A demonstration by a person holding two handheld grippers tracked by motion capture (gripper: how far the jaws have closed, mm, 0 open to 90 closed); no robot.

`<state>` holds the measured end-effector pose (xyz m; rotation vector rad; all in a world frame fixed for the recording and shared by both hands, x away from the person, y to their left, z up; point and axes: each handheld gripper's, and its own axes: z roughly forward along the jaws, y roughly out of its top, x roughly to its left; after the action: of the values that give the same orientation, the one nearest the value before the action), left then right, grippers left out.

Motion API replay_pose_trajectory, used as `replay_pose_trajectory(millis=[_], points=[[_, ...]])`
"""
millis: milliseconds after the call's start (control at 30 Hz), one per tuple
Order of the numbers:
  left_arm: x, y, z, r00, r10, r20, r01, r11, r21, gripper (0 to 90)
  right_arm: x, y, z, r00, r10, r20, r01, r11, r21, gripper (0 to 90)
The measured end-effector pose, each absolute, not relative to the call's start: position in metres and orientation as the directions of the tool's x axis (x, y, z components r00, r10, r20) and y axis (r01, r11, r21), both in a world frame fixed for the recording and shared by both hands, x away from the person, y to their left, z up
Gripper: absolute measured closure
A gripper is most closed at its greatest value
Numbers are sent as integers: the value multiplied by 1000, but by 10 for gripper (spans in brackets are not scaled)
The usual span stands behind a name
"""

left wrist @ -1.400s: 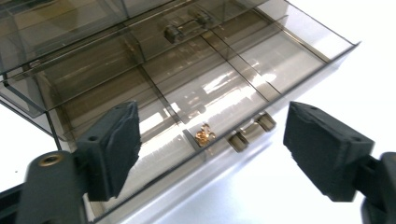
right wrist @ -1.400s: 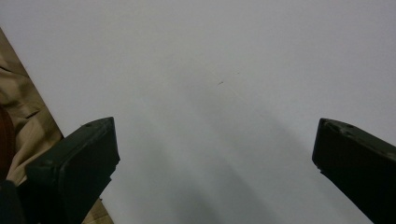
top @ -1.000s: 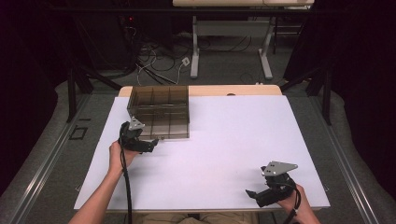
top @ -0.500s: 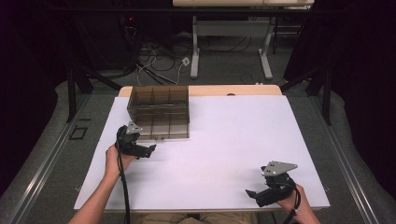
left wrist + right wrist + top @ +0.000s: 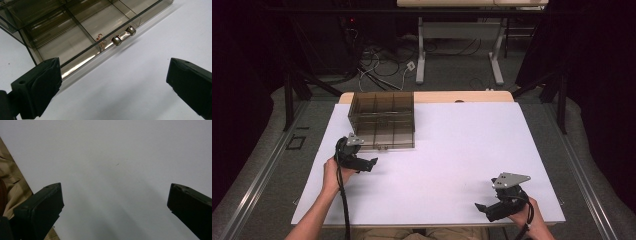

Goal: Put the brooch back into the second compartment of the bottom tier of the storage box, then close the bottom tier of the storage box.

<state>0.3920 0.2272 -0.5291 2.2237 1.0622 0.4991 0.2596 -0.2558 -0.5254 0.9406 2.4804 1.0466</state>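
I count one smoky clear organizer box (image 5: pixel 382 120), and it sits on the far-left part of the white table (image 5: pixel 462 150), its back edge close to the table's far edge. Thin walls split it into compartments; I cannot count them with confidence from the high view, and those I can see into hold nothing I can make out. On the box's near front wall there is one small latch (image 5: pixel 123 35), a short shiny bar capped by two round metal ends, with a thin coppery bit of wire just behind the wall beside it.

I have two grippers in play. My left gripper (image 5: pixel 371 163) rests low over the table just in front of the box's near-left corner, apart from it and not touching. In the left gripper view the box's front wall runs slantwise across the top, the latch lies ahead between the two jaws and farther off, and the left jaw lines up near the box's corner. Its jaws have just been opening and now stand spread wide with nothing but bare table between them.

My right gripper (image 5: pixel 482 206) sits at the near-right part of the table, well apart from the box, jaws also spread wide over bare white surface.
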Motion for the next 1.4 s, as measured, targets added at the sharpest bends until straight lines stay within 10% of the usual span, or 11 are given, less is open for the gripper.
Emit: replay_pose_trajectory(millis=[500,1000,1400], points=[[393,223,-531,621,781,63,572,-506,645,95,260,-256,-525,-747,665,-8,457,522,720,0],[396,219,-535,627,777,55,572,-508,645,634,259,-256,-525,-747,665,-8,457,522,720,0],[402,214,-541,603,794,79,577,-503,644,900,259,-256,-525,-745,668,-10,457,520,722,0]])
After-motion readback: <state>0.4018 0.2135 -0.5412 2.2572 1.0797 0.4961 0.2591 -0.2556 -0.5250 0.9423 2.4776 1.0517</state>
